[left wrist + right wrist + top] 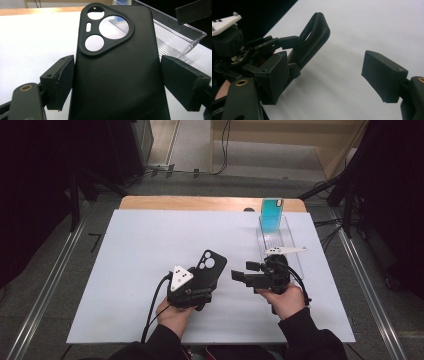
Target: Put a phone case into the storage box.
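Black phone case (207,270) sits between the jaws of your left gripper (196,292), held off the white table (135,270) near the middle of the near half. In the left gripper view the case (117,75) fills the gap between the two pads (60,80); its long edges meet both pads, so your left gripper is clamped across the width of the case. The case stands with its back toward that camera, camera cutouts at the far end, pointing away from you. In the high view it leans slightly to the right.

Your right gripper (240,276) is just to the right of the case, pointing left toward it, and apart from it. In the right gripper view its pads (384,75) stand well apart with nothing but bare table between them; the jaws are wide and hold nothing. The same view shows the case (312,42) edge-on, tilted, with your left gripper (284,42) gripping its lower part.

A clear rack (282,240) lies on the right side of the table, beyond your right hand (287,300). A teal case (272,215) stands upright at the far end of it, leaning a little. The rack's near portion (175,42) is visible past the black case in the left gripper view; whether its slots there hold anything else I cannot tell.

Your left hand (172,312) is at the near edge of the table, cable (152,310) trailing back toward you.
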`<state>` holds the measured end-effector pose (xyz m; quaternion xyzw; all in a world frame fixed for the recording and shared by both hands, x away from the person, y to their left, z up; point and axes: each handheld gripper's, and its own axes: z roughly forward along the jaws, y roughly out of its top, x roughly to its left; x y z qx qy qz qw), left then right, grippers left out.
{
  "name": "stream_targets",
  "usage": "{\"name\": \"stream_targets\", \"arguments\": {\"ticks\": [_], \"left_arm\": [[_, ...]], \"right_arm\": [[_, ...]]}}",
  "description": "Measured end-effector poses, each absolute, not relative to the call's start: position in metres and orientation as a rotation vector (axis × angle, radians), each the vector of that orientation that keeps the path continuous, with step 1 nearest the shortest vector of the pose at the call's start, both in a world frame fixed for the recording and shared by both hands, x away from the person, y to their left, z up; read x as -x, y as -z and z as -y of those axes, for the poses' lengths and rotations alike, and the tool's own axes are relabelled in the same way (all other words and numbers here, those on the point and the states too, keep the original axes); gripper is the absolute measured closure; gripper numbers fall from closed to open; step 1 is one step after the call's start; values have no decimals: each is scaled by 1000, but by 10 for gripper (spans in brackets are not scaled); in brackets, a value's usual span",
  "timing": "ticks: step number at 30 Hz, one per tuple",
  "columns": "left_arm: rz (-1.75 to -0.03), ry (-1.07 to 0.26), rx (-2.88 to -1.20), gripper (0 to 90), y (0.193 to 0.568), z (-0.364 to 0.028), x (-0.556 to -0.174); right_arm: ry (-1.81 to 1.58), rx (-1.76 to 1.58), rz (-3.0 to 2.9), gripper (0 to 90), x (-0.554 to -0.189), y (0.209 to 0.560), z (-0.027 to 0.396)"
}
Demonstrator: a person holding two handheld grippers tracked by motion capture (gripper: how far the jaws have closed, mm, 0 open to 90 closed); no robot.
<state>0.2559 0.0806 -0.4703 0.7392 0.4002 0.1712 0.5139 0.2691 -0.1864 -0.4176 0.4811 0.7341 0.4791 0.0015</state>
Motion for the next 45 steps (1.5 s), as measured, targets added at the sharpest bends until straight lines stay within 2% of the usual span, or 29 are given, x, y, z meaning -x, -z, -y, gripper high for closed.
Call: {"name": "stream_targets", "arguments": {"ticks": [20,29,39,42,45], "left_arm": [[-953,-438,-1693,154,472,-73,-247],[-952,-444,-1682,152,473,-72,-246],[-945,-442,-1677,151,474,-68,-242],[-931,-440,-1672,151,474,-67,-240],[-930,-430,-1671,151,474,-66,-239]], "right_arm": [[-1610,-1580,-2285,218,-288,424,168],[-1642,-1623,-2277,256,-294,427,161],[-1665,-1684,-2305,411,-301,431,153],[-1666,-1681,-2317,483,-302,431,150],[-1679,-1696,-2314,596,-303,432,149]]}}
